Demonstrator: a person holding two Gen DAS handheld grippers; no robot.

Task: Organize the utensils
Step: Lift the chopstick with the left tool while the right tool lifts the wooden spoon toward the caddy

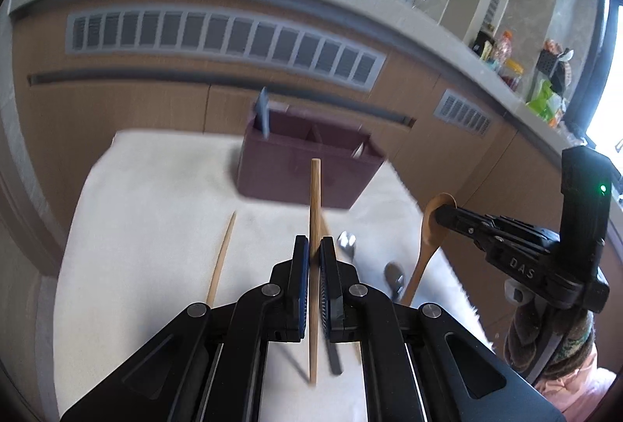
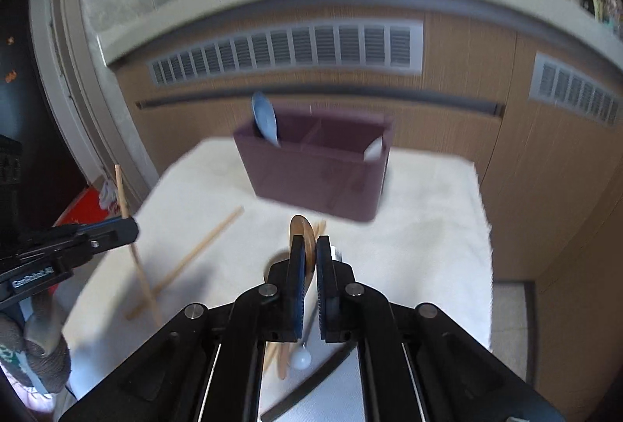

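**Above the white surface: both grippers hold a utensil**

Above the white cloth-covered surface (image 1: 155, 227), the left gripper (image 1: 314, 250) has its fingers (image 1: 300, 258) clamped on a wooden chopstick (image 1: 314, 196). This chopstick stands nearly upright between the pads, with one end above the fingers and the other end below them, clear of the cloth. In the right wrist view the same gripper (image 2: 130, 227) appears at the left edge with the chopstick (image 2: 121, 188) crossing its tips.

The right gripper (image 2: 307, 250) has its fingers (image 2: 296, 258) closed on the bowl of a wooden spoon (image 2: 301, 231). The handle hangs down below the fingers. In the left wrist view this gripper (image 1: 444, 213) is at the right, and the spoon (image 1: 426, 247) slants down from its tips toward the cloth.

Task items are located as follows:

- A dark purple organizer box (image 2: 319, 165) stands at the far side of the surface, in front of a wooden cabinet (image 2: 447, 91). It is divided into compartments.
- A blue spoon (image 2: 264, 118) stands tilted in the left compartment.
- A white utensil (image 2: 374, 148) leans in the right compartment; its type cannot be told.
- A second chopstick (image 1: 222, 258) lies flat on the cloth, left of the left gripper.
- Two metal utensils (image 1: 346, 241) lie on the cloth between the two grippers; blur hides their type.

Both views are motion-blurred.
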